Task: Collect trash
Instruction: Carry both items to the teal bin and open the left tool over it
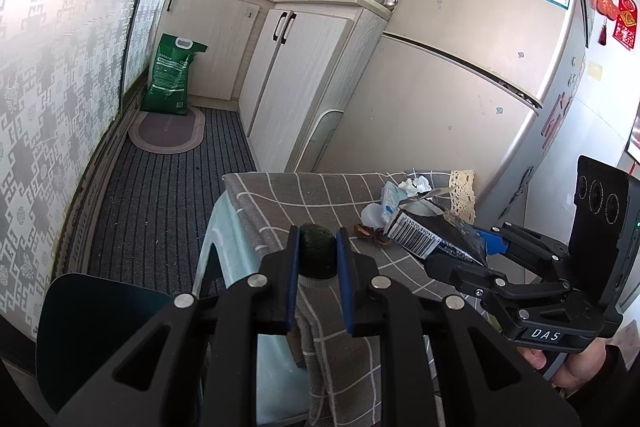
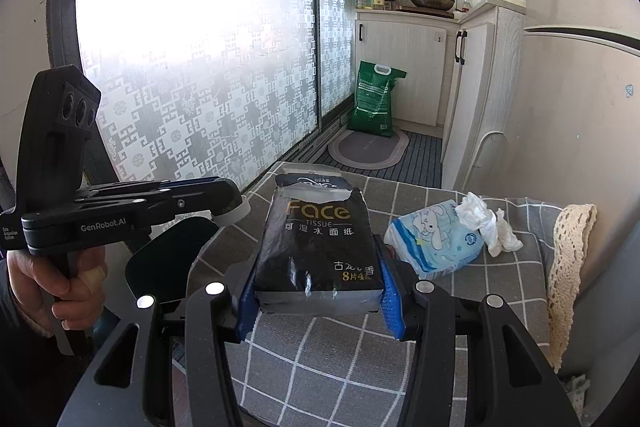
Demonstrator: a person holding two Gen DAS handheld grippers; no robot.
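Observation:
My left gripper (image 1: 317, 237) is shut on a dark green round lump (image 1: 317, 250) and holds it over the near left part of the grey checked tabletop (image 1: 280, 199). My right gripper (image 2: 318, 291) is shut on a black "Face Tissue" wrapper (image 2: 316, 247) held above the table; the wrapper also shows in the left wrist view (image 1: 428, 233). On the table lie a blue and white tissue pack (image 2: 436, 239), a crumpled white tissue (image 2: 486, 223), and nut shells (image 1: 370, 233). A dark teal bin (image 1: 92, 311) stands below the table's left edge, also seen in the right wrist view (image 2: 168, 259).
A beige fridge (image 1: 460, 67) stands right of the table, with white cabinets (image 1: 296, 75) behind. A green sack (image 1: 170, 75) and an oval mat (image 1: 168, 131) lie on the striped floor. A patterned glass door (image 2: 200, 67) runs along the left. Cream lace trim (image 2: 568, 259) hangs at the table's right edge.

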